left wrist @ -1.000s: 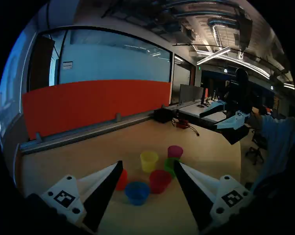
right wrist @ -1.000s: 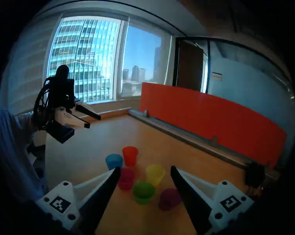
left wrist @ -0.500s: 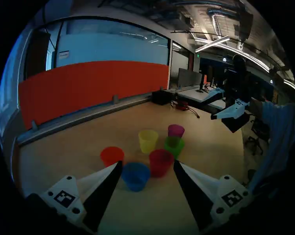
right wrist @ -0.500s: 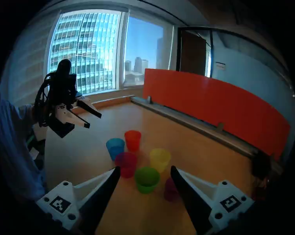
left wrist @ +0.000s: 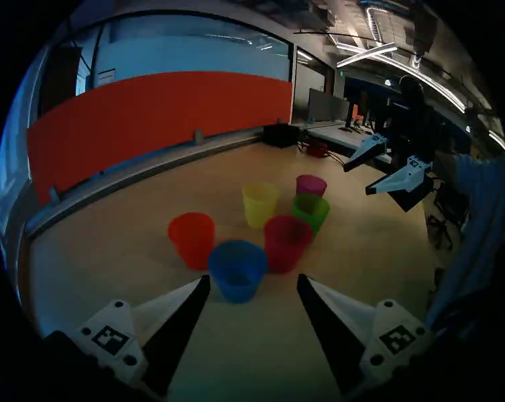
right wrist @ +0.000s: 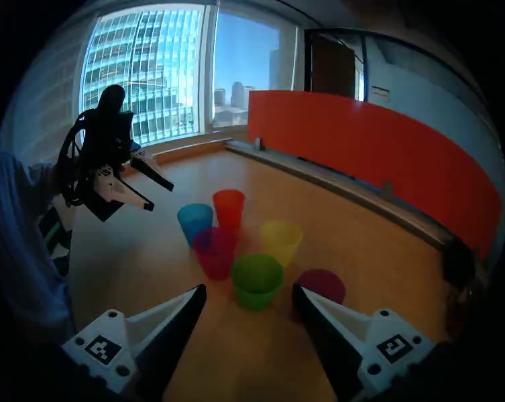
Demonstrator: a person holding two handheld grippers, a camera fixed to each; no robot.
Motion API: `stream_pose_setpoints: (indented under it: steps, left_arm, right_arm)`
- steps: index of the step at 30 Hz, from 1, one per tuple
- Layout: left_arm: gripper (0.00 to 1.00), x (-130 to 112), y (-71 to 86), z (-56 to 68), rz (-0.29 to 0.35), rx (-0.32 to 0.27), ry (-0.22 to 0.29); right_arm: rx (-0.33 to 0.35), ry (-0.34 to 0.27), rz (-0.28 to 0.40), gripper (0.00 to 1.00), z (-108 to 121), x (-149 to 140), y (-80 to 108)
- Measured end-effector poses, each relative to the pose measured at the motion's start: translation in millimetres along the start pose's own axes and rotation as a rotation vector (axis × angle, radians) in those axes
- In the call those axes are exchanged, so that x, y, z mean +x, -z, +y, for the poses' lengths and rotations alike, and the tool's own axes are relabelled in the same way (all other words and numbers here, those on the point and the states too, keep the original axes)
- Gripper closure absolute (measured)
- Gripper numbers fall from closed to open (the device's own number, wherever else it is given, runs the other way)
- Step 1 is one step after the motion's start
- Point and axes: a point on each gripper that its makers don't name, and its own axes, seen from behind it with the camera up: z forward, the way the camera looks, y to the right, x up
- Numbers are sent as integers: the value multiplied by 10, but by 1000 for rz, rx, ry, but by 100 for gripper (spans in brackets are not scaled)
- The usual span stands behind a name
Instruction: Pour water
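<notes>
While the left tool (left wrist: pixel 252 277) and right tool (right wrist: pixel 249 287) gape empty, tapered plastic cups (left wrist: pixel 284 241) cluster.

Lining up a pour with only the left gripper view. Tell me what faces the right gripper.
Observer: The green cup is nearest, centred ahead of the open right gripper.
Operator: Report anything near its fingers.
Observer: The purple cup is partly hidden behind one fingertip.
Operator: Describe the left gripper from there.
Observer: The left gripper hangs open in the air, off to the blue cup's side.
</notes>
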Motion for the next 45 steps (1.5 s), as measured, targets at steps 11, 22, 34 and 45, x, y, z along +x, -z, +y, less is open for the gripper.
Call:
stream_pose_setpoints:
  steps: [11, 22, 34, 45]
  left_arm:
    - [3, -329, -220, -71, -74, -1, 4]
    - [3, -442, -398, -194, -104, 11, 6]
    - [3, -437, -535, -218, -113, -4, 8]
    - [3, -396, -656, -214, -116, -14, 6]
  right_arm:
    - [11, -15, -47, 1, -14, -279, -247]
    - [12, -33, -78, 1, -10, -443, -470]
    - [7, -44, -91, 0, 27, -515, -694]
    - [16, -51, -87, 1, 38, -484, -817]
